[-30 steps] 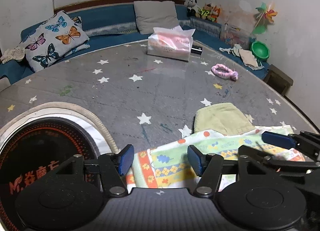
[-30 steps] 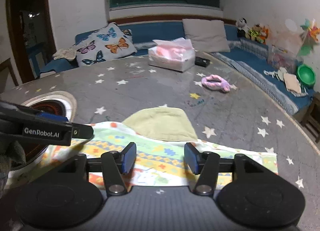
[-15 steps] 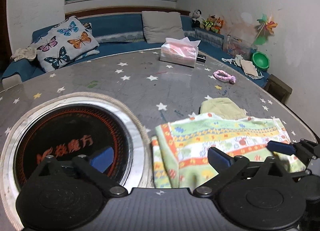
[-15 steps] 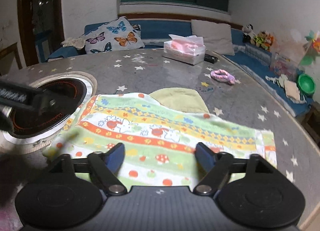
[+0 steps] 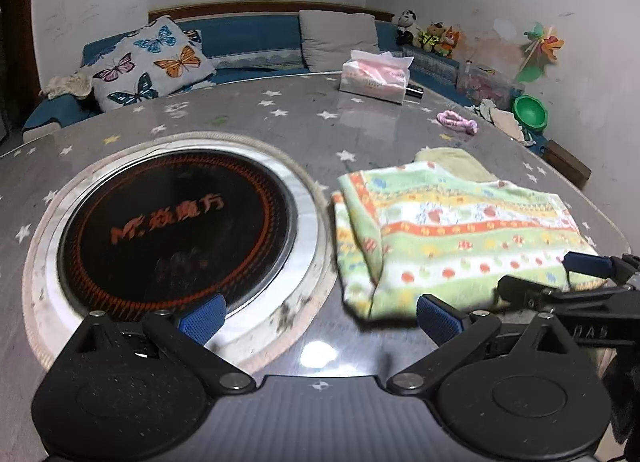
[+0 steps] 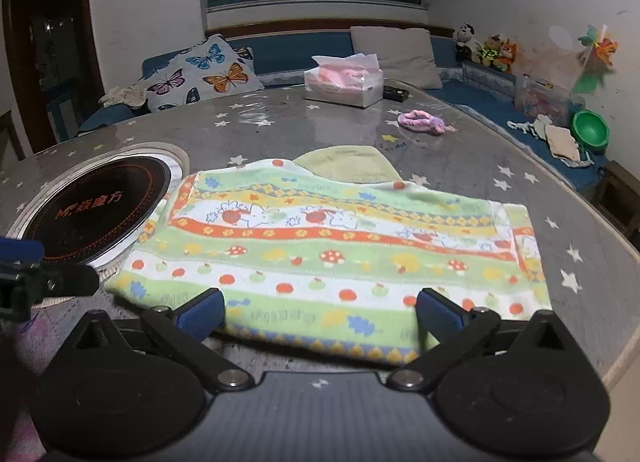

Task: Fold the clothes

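i see the left gripper (image 5: 318,314) spread wide and holding nothing, its blue pads over the rim of the round black cooktop (image 5: 176,230) set into the tabletop (image 5: 256,118) and the bare surface beside it. the patterned green cloth (image 5: 452,238) lies folded flat just right of the cooktop, its near left corner touching the metal ring; it is clear of the left gripper's pads. a plain yellow-green cloth (image 6: 344,166) pokes out from under its far edge. the right gripper (image 6: 320,310) is opening, its pads wide and not pressing on anything; the near hem of the cloth lies flat on the tabletop in the span between them. farther back, well apart: a tissue box (image 6: 342,86) and a pink scrunchie (image 6: 422,122).
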The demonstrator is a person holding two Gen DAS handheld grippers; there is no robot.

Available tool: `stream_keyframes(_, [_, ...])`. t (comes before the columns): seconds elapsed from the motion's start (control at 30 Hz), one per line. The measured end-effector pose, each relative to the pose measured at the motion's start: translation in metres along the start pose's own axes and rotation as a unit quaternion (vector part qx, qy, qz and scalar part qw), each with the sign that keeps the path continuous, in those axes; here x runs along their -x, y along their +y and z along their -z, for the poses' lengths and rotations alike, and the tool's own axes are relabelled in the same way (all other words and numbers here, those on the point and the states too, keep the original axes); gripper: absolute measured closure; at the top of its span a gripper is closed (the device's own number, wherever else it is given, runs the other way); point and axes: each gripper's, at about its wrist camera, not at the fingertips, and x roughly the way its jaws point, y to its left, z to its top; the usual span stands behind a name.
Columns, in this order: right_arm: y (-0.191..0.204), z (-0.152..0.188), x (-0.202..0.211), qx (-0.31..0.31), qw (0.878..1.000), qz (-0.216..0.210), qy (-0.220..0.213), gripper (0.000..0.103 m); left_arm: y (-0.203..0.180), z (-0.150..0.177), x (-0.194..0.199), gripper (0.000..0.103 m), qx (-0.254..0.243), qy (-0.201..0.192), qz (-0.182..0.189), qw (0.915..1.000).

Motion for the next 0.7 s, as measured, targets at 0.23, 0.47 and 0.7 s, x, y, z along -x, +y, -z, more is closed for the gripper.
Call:
stream_keyframes(0.23, [0.001, 0.011, 0.007, -0.015, 1.000, 0.007, 0.006, 0.000, 0.007, 0.014, 0.008, 0.000, 0.019, 0.003, -0.004, 0.9998])
stream_keyframes(0.47, [0.001, 0.022, 0.010, -0.029, 0.999, 0.008, 0.012, 0.000, 0.006, 0.026, 0.010, 0.000, 0.023, 0.008, -0.009, 0.9997])
stream_keyframes(0.7, [0.002, 0.027, 0.011, -0.032, 0.999, 0.009, 0.015, 0.000, 0.001, 0.030, 0.011, 0.000, 0.020, 0.009, -0.009, 0.9997])
